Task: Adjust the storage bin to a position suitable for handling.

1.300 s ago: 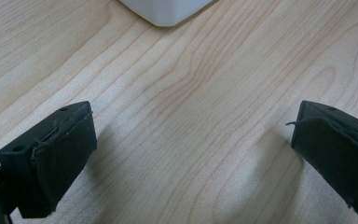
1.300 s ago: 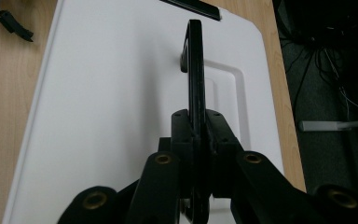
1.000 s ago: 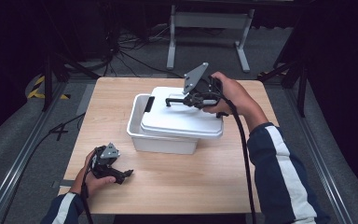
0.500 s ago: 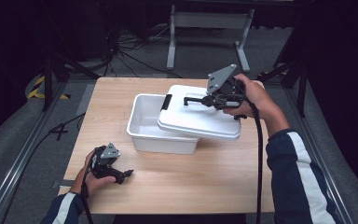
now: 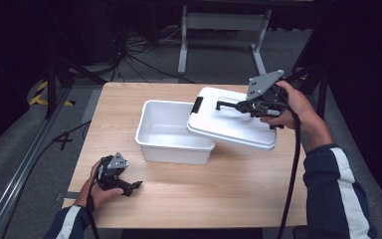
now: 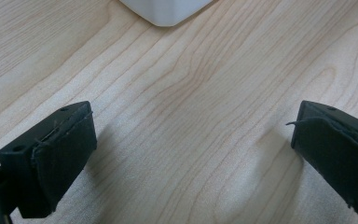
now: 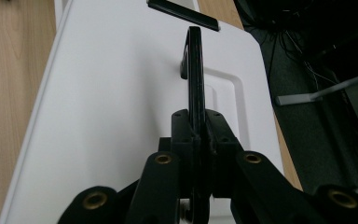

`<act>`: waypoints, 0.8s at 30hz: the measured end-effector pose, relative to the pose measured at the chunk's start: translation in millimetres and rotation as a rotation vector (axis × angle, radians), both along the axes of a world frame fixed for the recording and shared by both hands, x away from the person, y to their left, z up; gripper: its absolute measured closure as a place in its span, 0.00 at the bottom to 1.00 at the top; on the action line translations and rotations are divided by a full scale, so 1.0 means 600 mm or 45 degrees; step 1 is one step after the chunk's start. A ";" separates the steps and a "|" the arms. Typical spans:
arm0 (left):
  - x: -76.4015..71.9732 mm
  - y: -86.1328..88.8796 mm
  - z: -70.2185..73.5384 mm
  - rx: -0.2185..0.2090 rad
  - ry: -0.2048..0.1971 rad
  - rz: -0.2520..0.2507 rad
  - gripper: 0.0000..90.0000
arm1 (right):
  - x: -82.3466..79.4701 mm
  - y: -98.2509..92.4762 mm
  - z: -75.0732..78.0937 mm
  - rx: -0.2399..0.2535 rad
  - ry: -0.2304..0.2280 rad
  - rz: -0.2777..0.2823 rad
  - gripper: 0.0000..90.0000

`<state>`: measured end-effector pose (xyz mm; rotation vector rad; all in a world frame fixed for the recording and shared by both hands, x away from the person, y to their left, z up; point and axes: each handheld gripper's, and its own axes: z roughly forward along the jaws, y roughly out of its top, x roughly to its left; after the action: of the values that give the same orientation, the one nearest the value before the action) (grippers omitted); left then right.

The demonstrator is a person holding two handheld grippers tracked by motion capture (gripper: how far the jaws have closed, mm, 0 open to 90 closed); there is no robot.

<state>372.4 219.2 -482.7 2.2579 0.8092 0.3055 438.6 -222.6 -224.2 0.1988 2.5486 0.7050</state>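
Observation:
An open white plastic bin (image 5: 151, 142) stands on the wooden table (image 5: 229, 194); its inside looks bare. The white lid (image 5: 229, 127) hangs tilted over the bin's right rim, off to the right. My right gripper (image 5: 238, 105) is shut on the lid's black handle (image 5: 223, 104). In the right gripper view the handle (image 7: 195, 60) stands thin and upright between the closed jaws of the right gripper (image 7: 196, 128), with the lid (image 7: 112, 93) spread below. My left gripper (image 5: 134, 185) rests open on the table at the front left, holding nothing. Its view has the left gripper (image 6: 191, 154) over bare wood and a bin corner (image 6: 165, 9).
A black latch (image 5: 197, 105) sits on the lid's left end, also seen as the latch (image 7: 182, 14) in the right gripper view. Bare wood lies in front of the bin. Beyond the table are dark floor, cables and a metal stand (image 5: 219, 22).
My right gripper has lifted the lid off the bin and carried it to the right, uncovering the bin's inside. The left gripper has stayed in place.

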 end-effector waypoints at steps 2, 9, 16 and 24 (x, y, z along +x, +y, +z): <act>0.000 0.000 0.000 0.001 0.001 0.001 0.00 | -0.003 -0.012 0.000 0.006 -0.001 -0.006 0.93; 0.000 0.000 0.000 0.000 0.000 0.000 0.00 | -0.009 -0.053 0.001 0.029 -0.008 -0.043 0.93; 0.000 0.000 0.000 0.006 0.000 -0.002 0.00 | -0.011 -0.086 -0.003 0.035 -0.018 -0.087 0.93; 0.000 0.000 0.000 0.004 0.000 -0.003 0.00 | -0.012 -0.120 -0.017 0.056 -0.007 -0.128 0.93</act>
<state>372.5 219.4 -482.5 2.2615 0.8069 0.3061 431.6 -294.7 -234.4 0.3371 2.4995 0.7222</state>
